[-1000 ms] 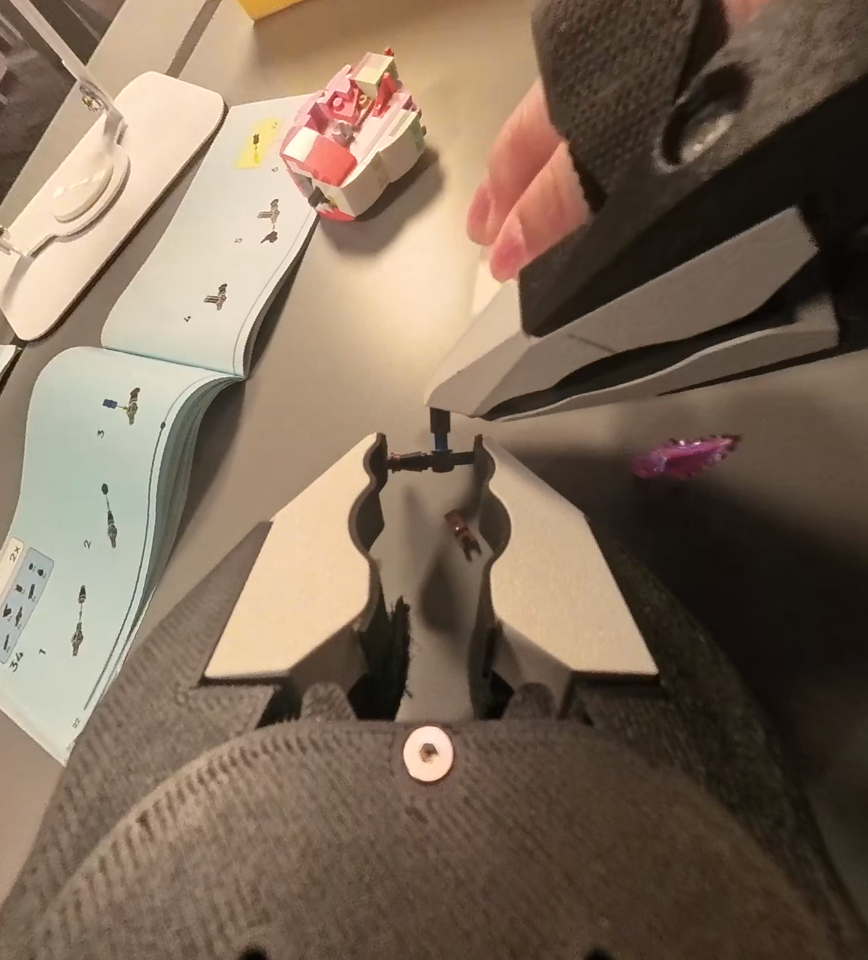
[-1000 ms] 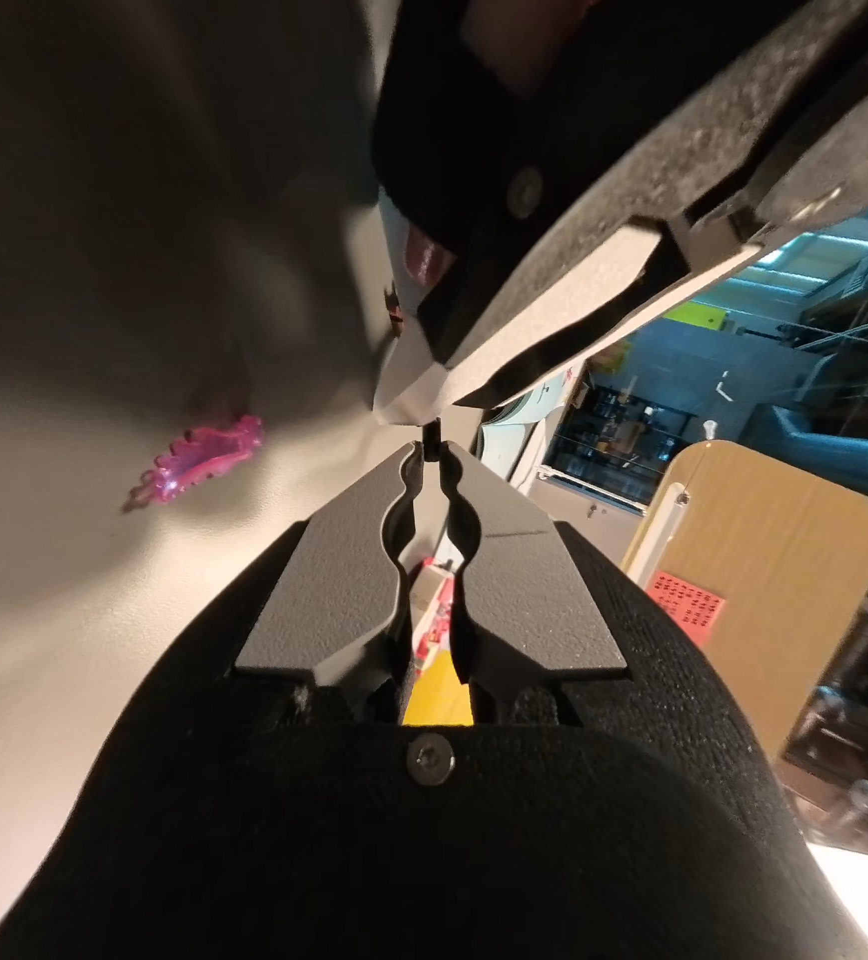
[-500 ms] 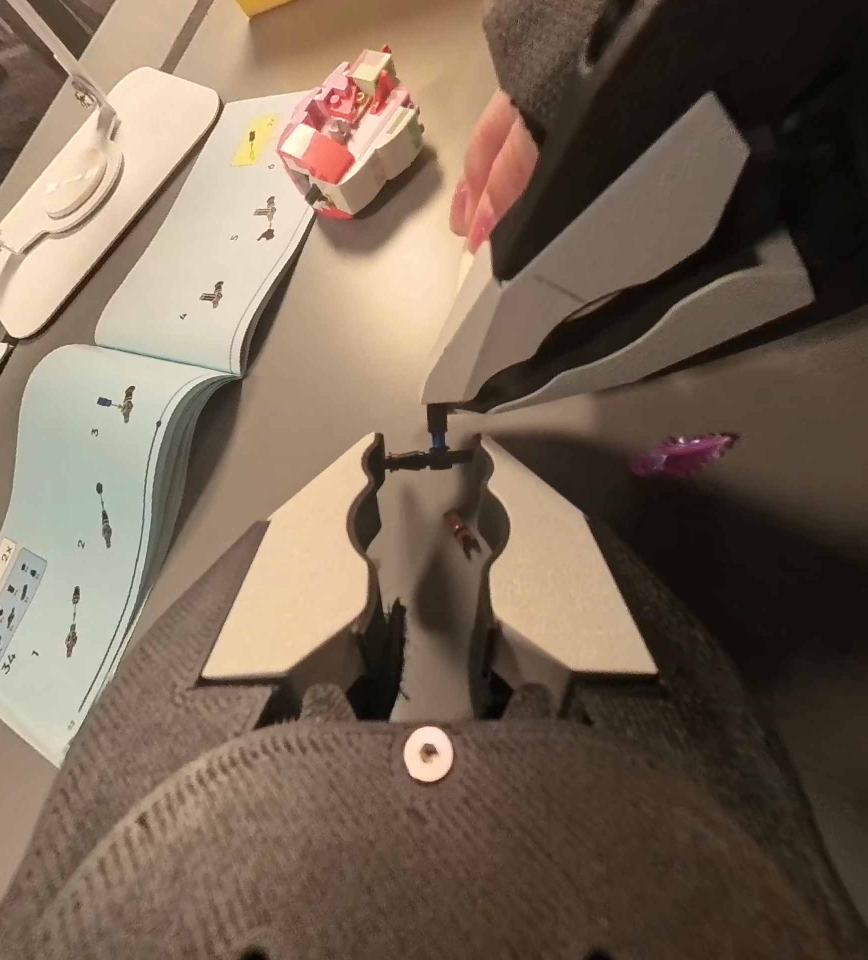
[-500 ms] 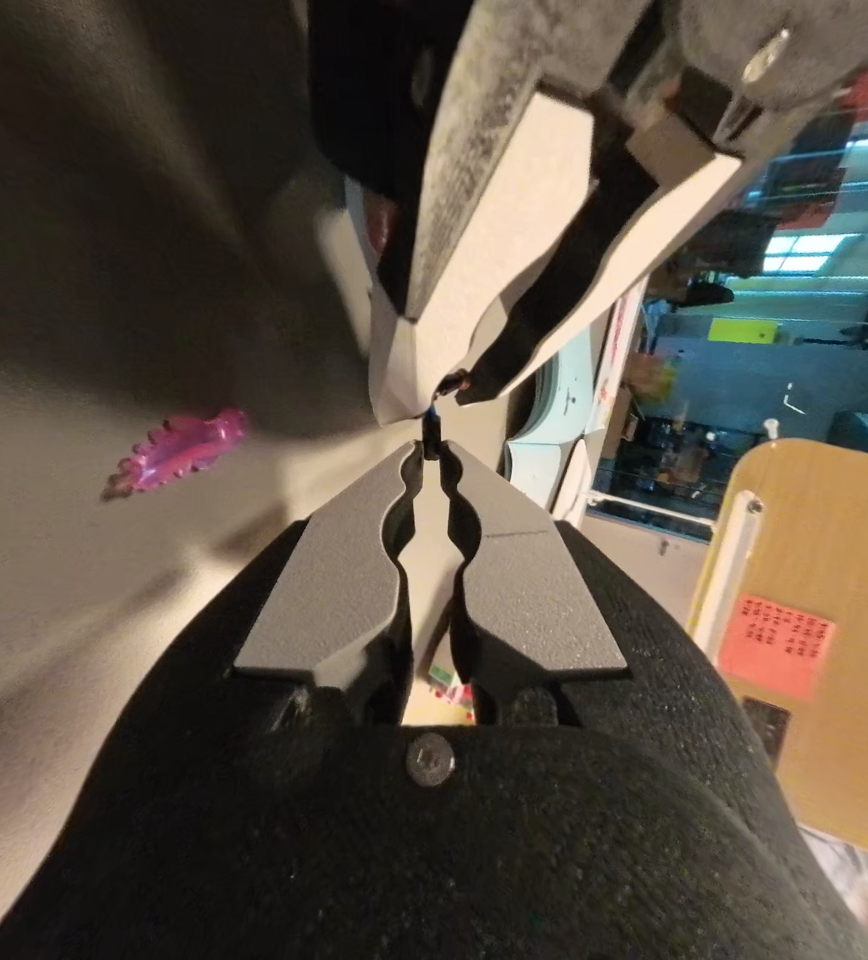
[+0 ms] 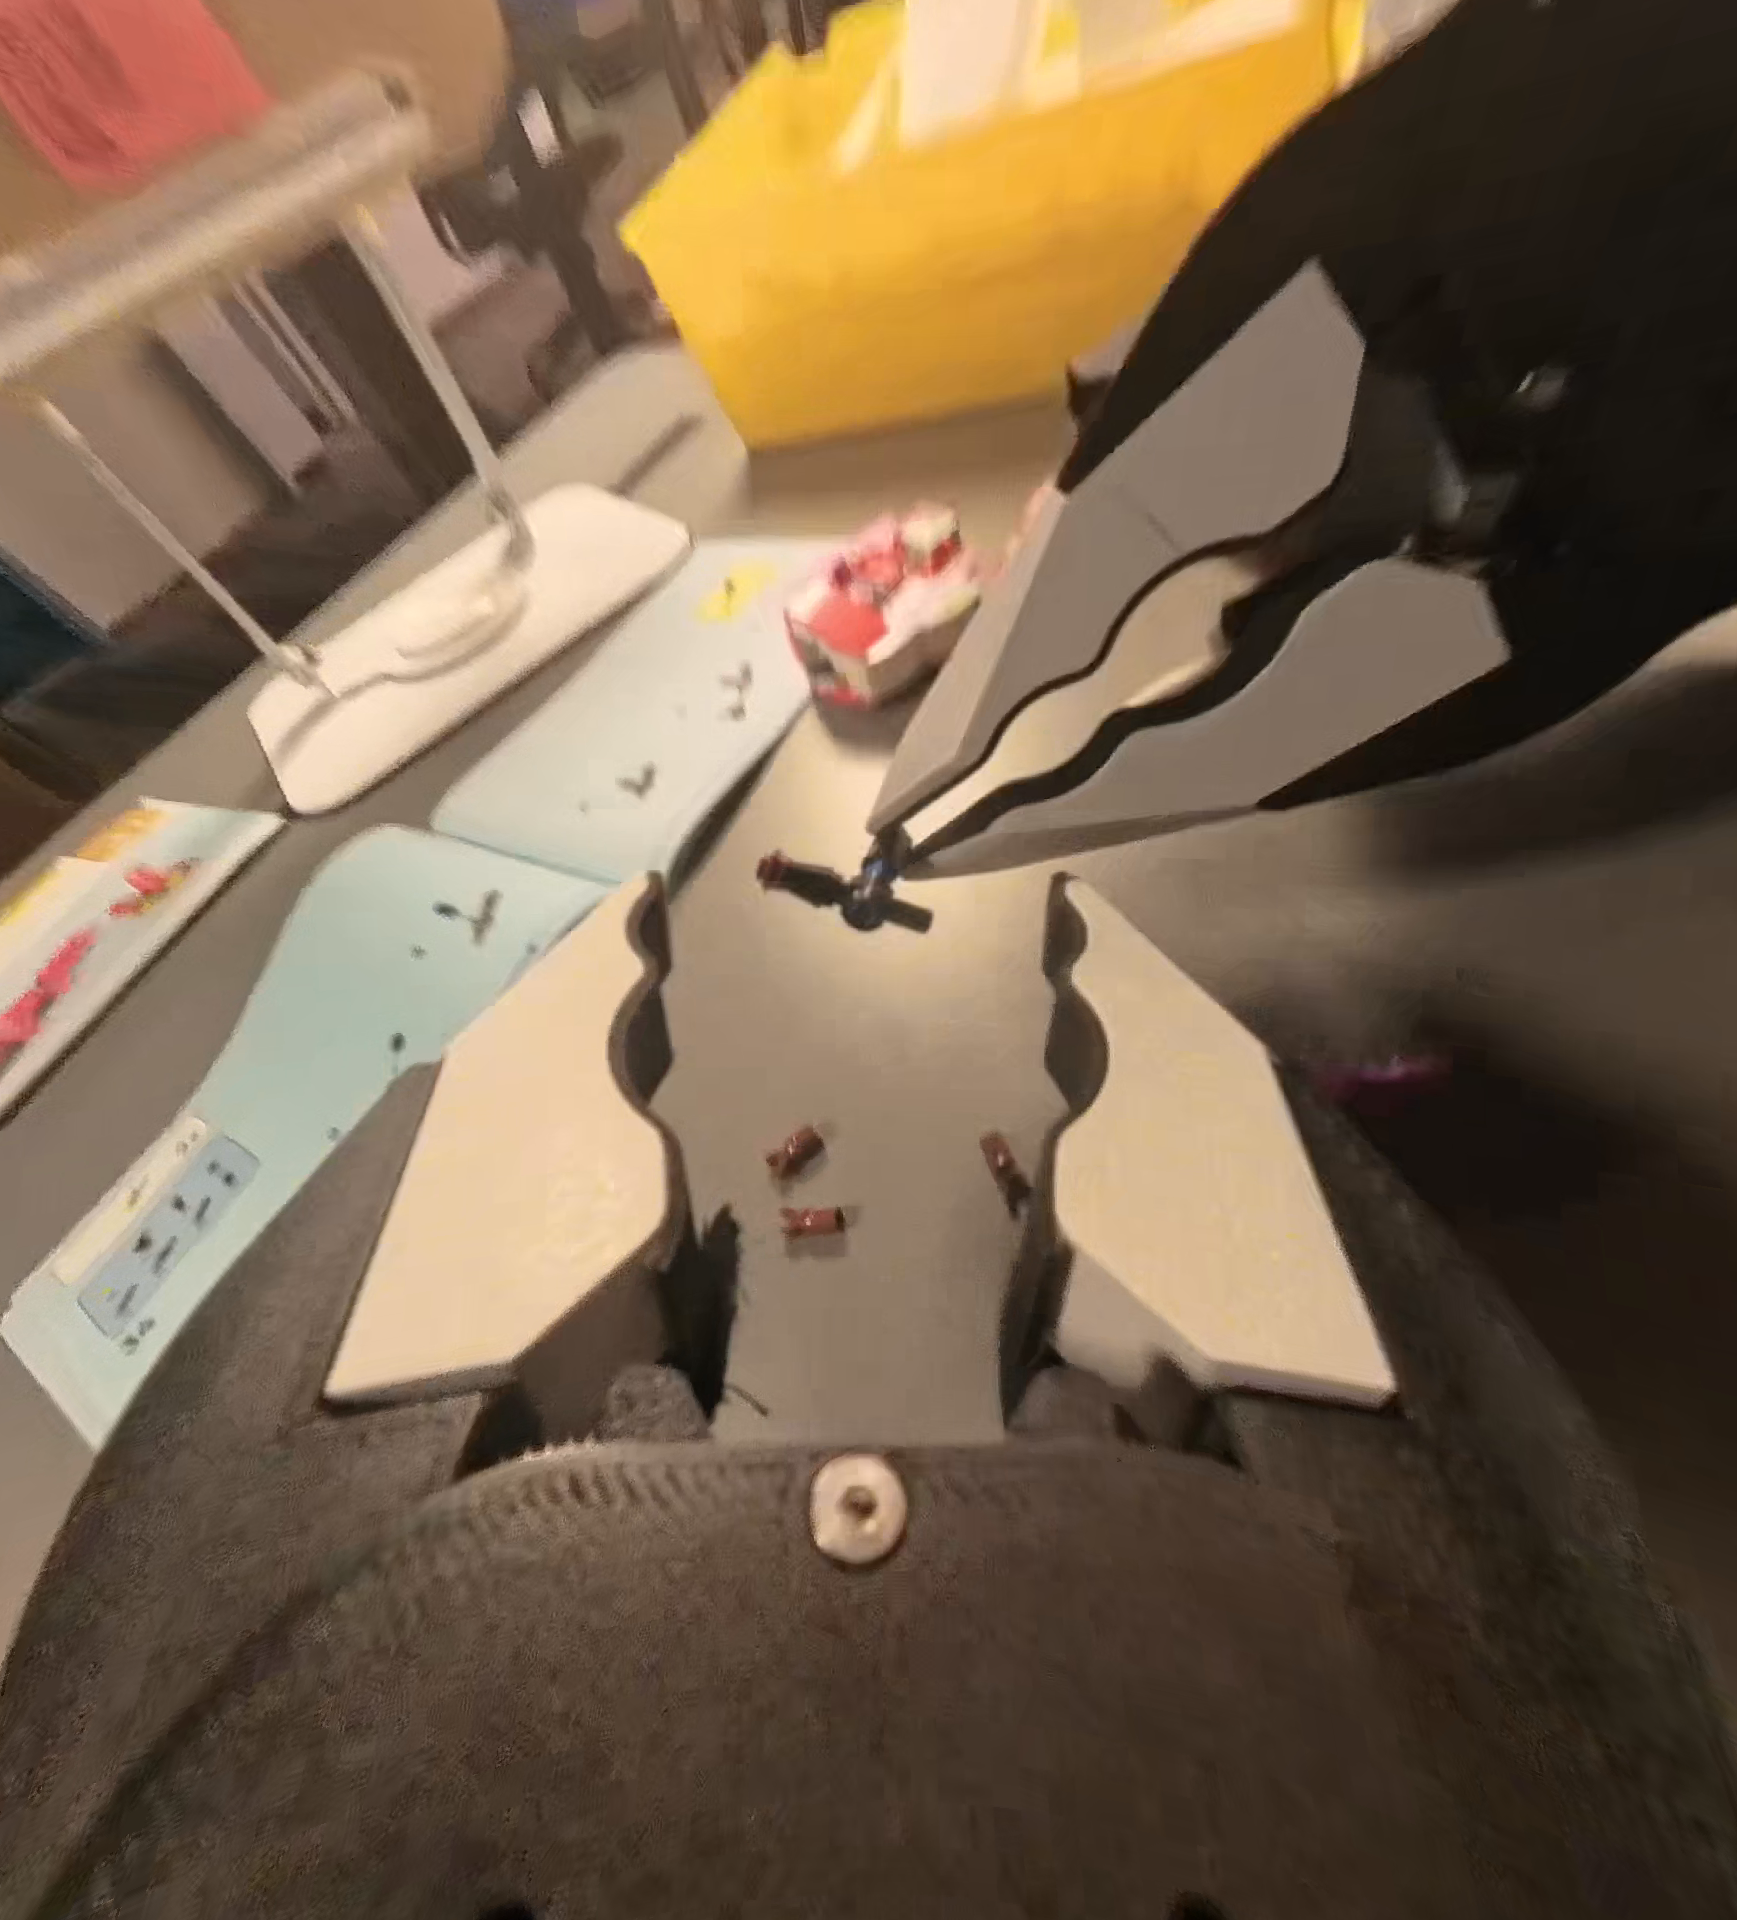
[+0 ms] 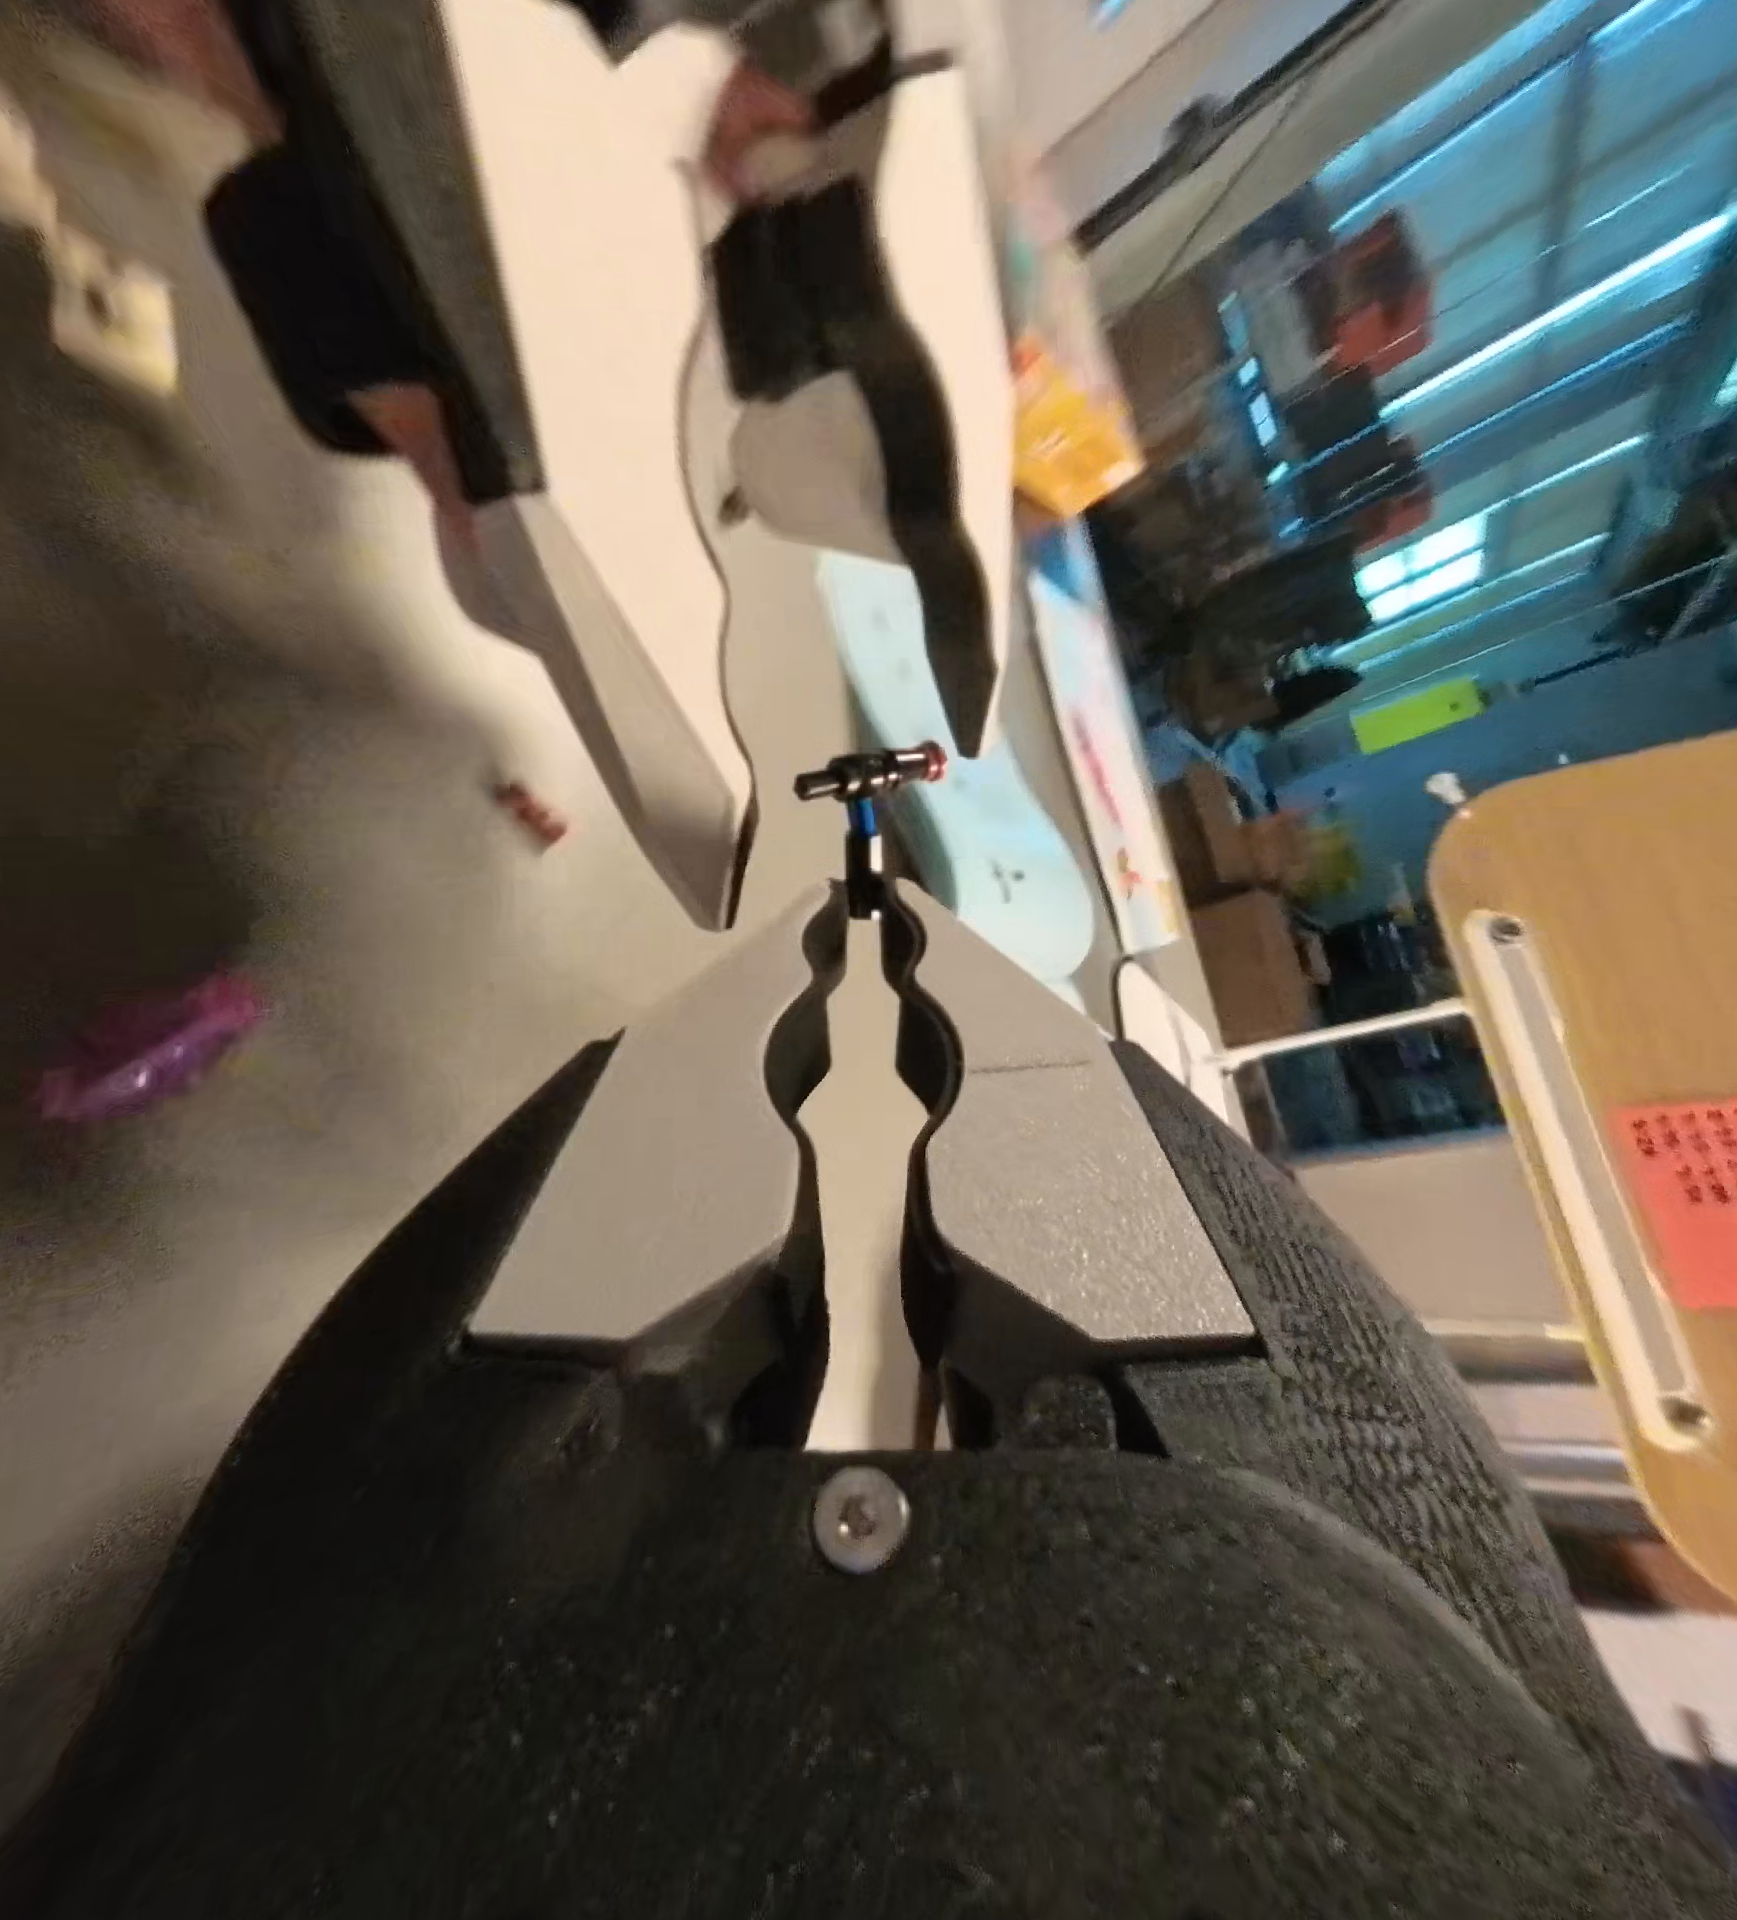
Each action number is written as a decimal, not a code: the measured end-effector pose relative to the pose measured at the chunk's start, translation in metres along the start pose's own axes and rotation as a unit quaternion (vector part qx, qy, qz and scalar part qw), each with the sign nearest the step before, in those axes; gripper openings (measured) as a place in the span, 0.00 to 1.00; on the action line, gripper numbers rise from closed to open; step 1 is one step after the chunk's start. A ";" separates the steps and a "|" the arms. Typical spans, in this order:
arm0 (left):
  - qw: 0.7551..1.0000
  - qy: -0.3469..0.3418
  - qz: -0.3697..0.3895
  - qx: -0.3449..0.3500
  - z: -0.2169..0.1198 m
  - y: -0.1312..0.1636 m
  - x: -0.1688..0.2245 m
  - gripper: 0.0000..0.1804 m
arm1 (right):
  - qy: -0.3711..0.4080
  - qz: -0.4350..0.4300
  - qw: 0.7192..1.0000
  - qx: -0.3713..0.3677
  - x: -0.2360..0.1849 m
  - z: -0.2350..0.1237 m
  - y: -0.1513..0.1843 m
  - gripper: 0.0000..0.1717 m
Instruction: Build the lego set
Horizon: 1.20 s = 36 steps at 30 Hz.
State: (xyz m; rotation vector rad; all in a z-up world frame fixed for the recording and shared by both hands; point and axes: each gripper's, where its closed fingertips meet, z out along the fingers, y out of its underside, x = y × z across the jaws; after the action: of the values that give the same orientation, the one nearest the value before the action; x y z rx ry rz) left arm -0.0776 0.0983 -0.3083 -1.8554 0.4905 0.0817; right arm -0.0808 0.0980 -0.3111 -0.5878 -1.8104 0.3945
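Right wrist view, tool [image 6: 865, 902] pinching T-shaped piece [image 6: 862, 795]

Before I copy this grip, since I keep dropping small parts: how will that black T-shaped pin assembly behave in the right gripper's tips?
The black T-shaped pin assembly looks rigid and probably very light. The right gripper pinches only its thin stem end, so it may pivot or slip. Its round crossbar would likely roll if dropped.

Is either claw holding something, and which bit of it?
The right gripper pinches the little black T-shaped piece by its stem end. The left gripper is open, holding nothing.
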 end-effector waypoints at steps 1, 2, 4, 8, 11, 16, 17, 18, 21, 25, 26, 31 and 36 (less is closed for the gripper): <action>0.999 0.000 -0.009 0.031 -0.006 -0.011 -0.002 0.41 | 0.015 0.025 0.999 0.030 0.009 -0.004 -0.007 0.02; 0.998 -0.001 -0.018 0.062 -0.012 -0.021 -0.004 0.41 | 0.031 0.049 0.997 0.059 0.017 -0.009 -0.013 0.02; 0.993 0.002 -0.035 0.114 -0.024 -0.037 -0.007 0.41 | 0.067 0.078 0.989 0.110 0.035 -0.020 -0.023 0.02; 0.983 0.023 -0.072 0.165 -0.035 -0.051 -0.008 0.38 | 0.147 0.051 0.975 0.161 0.057 -0.042 -0.040 0.02; 0.975 0.047 -0.097 0.194 -0.041 -0.058 -0.005 0.35 | 0.179 0.025 0.968 0.176 0.062 -0.050 -0.049 0.02; 0.962 0.082 -0.109 0.238 -0.052 -0.070 0.002 0.29 | 0.191 -0.003 0.966 0.175 0.061 -0.051 -0.053 0.02; 0.960 0.087 -0.107 0.242 -0.054 -0.072 0.004 0.28 | 0.189 -0.004 0.966 0.174 0.061 -0.051 -0.054 0.02; 0.959 0.093 -0.108 0.246 -0.055 -0.073 0.005 0.27 | 0.189 -0.005 0.966 0.175 0.060 -0.051 -0.054 0.02; 0.953 0.110 -0.124 0.255 -0.057 -0.075 0.007 0.24 | 0.192 -0.021 0.967 0.164 0.060 -0.050 -0.052 0.02; 0.950 0.117 -0.153 0.247 -0.054 -0.072 0.004 0.17 | 0.209 -0.082 0.967 0.123 0.058 -0.045 -0.045 0.02; 0.951 0.114 -0.160 0.239 -0.052 -0.069 0.002 0.16 | 0.216 -0.099 0.965 0.113 0.058 -0.045 -0.043 0.02; 0.948 0.127 -0.190 0.220 -0.044 -0.062 0.003 0.16 | 0.234 -0.184 0.952 0.075 0.054 -0.041 -0.039 0.02; 0.947 0.130 -0.199 0.216 -0.042 -0.061 0.003 0.16 | 0.236 -0.252 0.937 0.052 0.049 -0.038 -0.037 0.03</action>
State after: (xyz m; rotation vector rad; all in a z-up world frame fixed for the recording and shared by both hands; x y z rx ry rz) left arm -0.0601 0.0740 -0.2401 -1.5008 0.2741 -0.5117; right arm -0.0637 0.0945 -0.2408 -0.1092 -1.3941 -0.0085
